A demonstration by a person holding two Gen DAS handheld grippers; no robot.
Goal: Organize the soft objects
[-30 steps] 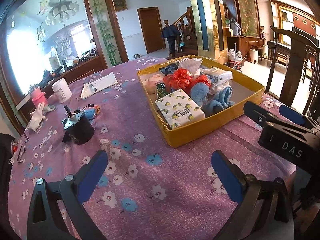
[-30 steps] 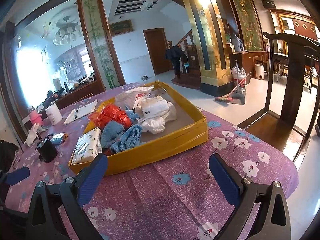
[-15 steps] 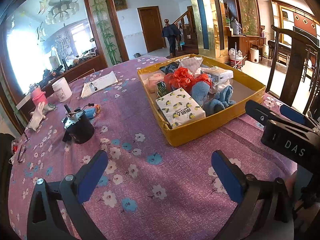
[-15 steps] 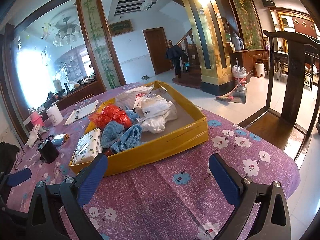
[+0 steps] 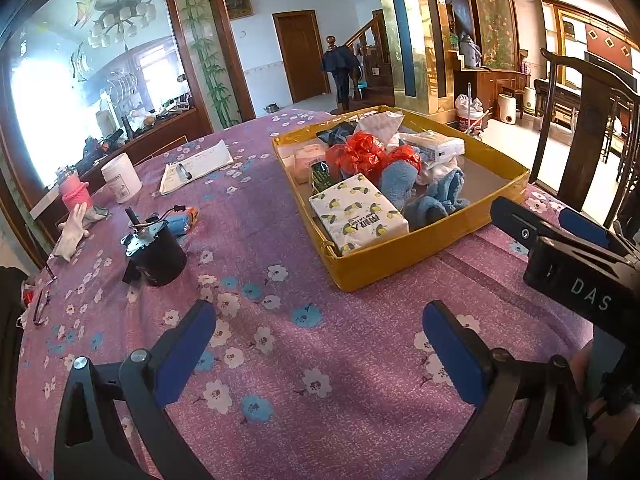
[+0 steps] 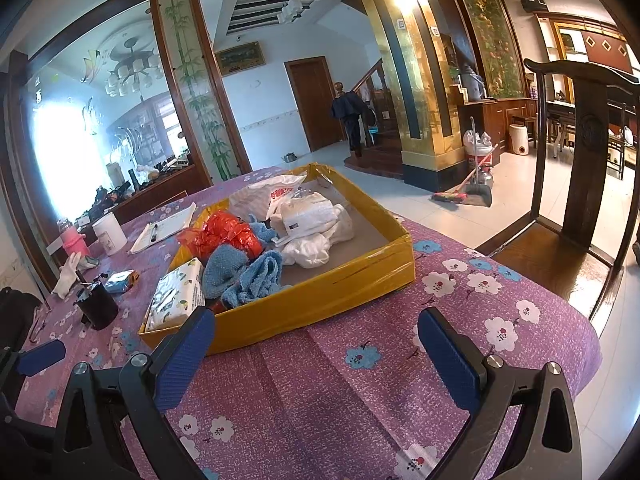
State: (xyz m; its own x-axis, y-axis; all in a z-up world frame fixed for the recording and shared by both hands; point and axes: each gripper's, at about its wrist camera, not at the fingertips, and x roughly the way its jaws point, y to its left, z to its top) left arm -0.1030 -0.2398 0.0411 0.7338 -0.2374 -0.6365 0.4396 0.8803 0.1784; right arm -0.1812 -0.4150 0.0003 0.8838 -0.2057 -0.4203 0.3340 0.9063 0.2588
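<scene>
We see both tongs hovering over the counter, which wears a purple cloth with a flower print. The left tongs gape wide at the bottom of their frame with nothing between the blue pads, and the right tongs likewise stand wide open and empty. The soft objects sit piled in a yellow tray, above centre in both views: a lemon-print tissue pack at the near left corner, a crumpled red bag, blue cloths and white bundles. Nothing stands between either tongs and the tray's near wall. In the left view, at centre left of the frame, a black pot with a metal part on top stands well apart from the tray, with a white cup, a pink bottle, a white glove and a notepad with pen further up. The right tongs' body intrudes at the right edge of that view and hides part of the counter. The right view alone shows the bare grey floor at the tray's right end, and a broom and dustpan on the room's floor. What lies beneath the cloths we cannot make out.
</scene>
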